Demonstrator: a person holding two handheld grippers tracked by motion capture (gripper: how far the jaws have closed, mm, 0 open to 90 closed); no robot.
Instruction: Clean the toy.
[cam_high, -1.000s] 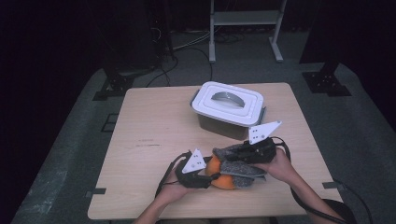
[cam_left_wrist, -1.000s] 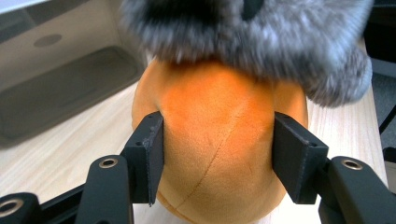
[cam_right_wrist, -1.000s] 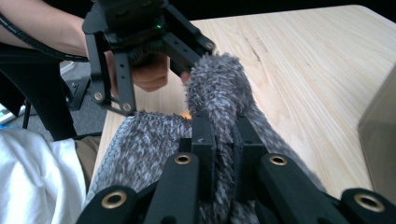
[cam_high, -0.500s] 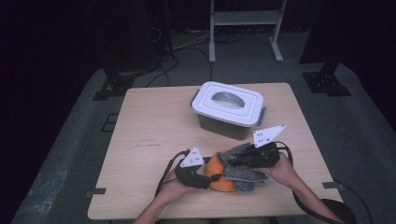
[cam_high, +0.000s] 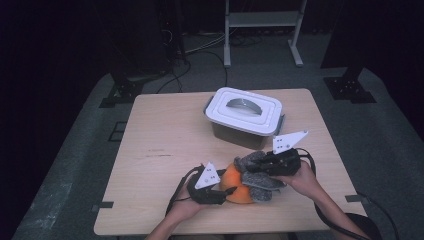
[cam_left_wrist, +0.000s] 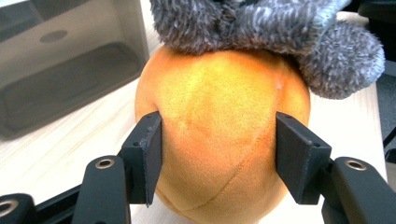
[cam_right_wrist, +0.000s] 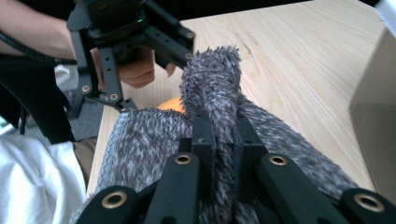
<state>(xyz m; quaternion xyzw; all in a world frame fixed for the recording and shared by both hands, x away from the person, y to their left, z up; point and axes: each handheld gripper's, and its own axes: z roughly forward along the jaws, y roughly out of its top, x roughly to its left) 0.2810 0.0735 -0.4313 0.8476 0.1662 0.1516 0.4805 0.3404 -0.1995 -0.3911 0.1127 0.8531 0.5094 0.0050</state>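
Note:
An orange plush ball (cam_high: 234, 187) with a grey fuzzy cover (cam_high: 256, 174) lies near the table's front edge. My left gripper (cam_left_wrist: 217, 140) has its jaws on either side of the orange ball (cam_left_wrist: 219, 116). They have just been closing, and both pads press into the plush. From the right, my right gripper (cam_right_wrist: 223, 126) is shut on a fold of the grey fuzzy fabric (cam_right_wrist: 210, 79), which drapes over the ball's top (cam_left_wrist: 261, 28). In the high view the left gripper (cam_high: 224, 192) meets the ball from the left and the right gripper (cam_high: 256, 167) from the right.
A grey plastic box with a white handled lid (cam_high: 245, 112) stands shut behind the plush, right of centre on the wooden table (cam_high: 165, 145). Its wall (cam_left_wrist: 60, 70) stands close by in the left gripper view. Cables trail from both grippers toward the front edge.

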